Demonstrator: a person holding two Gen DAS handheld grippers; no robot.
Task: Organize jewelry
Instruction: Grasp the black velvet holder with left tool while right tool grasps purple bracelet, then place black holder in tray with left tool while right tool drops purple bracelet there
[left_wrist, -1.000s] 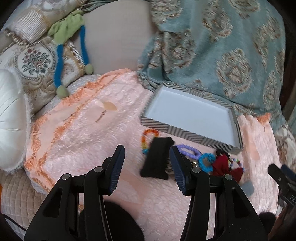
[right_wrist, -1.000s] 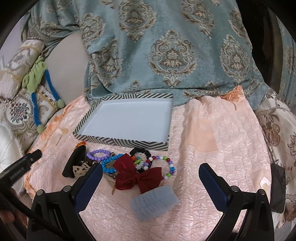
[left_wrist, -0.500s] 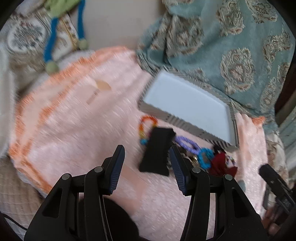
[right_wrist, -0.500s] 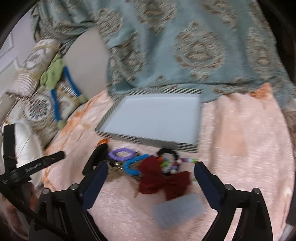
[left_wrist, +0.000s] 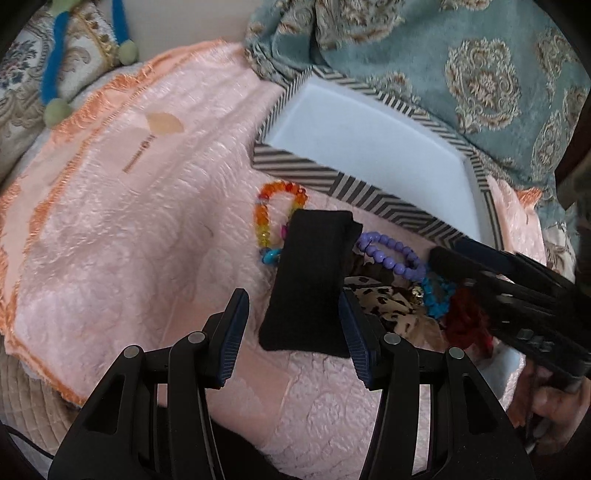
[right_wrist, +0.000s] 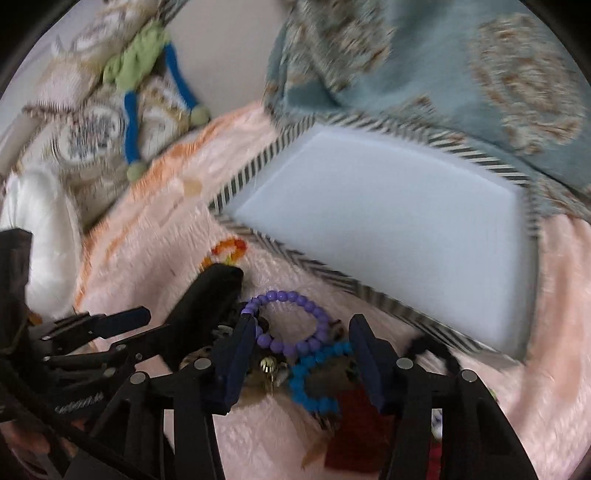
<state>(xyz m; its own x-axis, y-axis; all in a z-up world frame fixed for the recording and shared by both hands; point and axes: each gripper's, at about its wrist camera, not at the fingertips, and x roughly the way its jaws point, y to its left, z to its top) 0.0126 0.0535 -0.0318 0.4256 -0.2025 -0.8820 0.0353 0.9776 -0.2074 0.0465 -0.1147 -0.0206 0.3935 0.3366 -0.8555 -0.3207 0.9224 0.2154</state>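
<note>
Two bead bracelets, purple and blue, are framed between the right gripper's jaws, which have just been narrowing, unclamped. Left gripper, open, straddles the black fabric pouch; striped tray lies beyond.

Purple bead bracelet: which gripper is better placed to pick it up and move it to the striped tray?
Right. The right gripper has just been closing, its jaws straddling the purple bead bracelet without pressing on it. The left gripper stands open around the black pouch. The striped tray lies just beyond.
</note>
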